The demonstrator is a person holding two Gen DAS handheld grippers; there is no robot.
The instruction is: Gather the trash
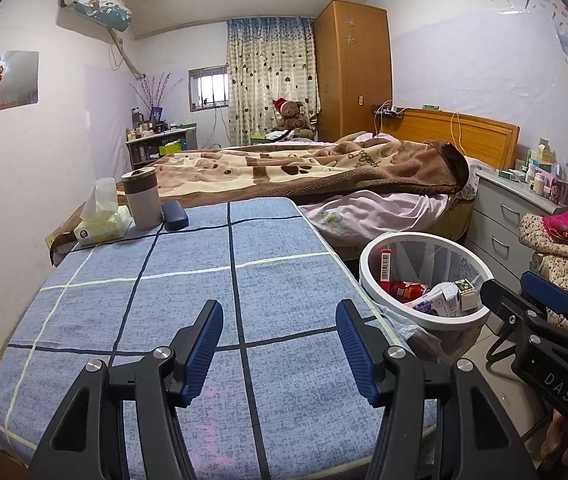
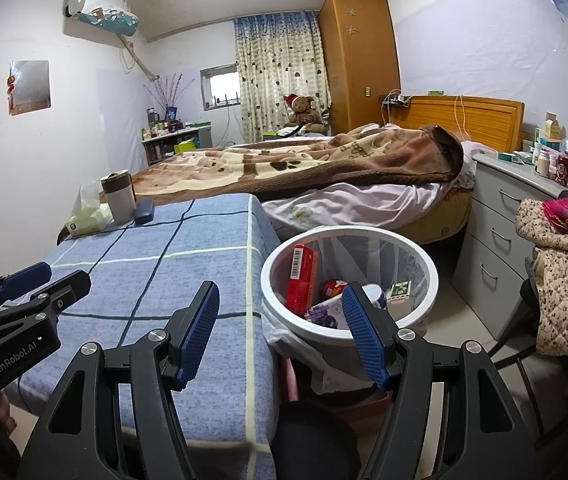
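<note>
A bedroom seen from two handheld grippers. The left gripper [image 1: 280, 332] hovers over a table [image 1: 188, 300] covered in a blue checked cloth, its blue-padded jaws apart with nothing between them. The right gripper [image 2: 280, 320] hangs over the table's right edge, jaws likewise apart and empty, its right finger in front of a white bin [image 2: 280, 312]. The bin stands on the floor just beside the table, lined with a clear bag. Trash lies inside it: a red box [image 2: 302, 276] leaning against the wall, a red can [image 1: 404, 290], a purple carton [image 1: 438, 300] and a small green-and-white box [image 2: 400, 292]. At the table's far end sit a tissue pack [image 1: 102, 220], a lidded cup [image 1: 142, 198] and a dark case [image 1: 175, 216], close together. Behind them is a bed [image 1: 364, 184] with a brown blanket, and grey drawers [image 2: 500, 240] stand to the right
</note>
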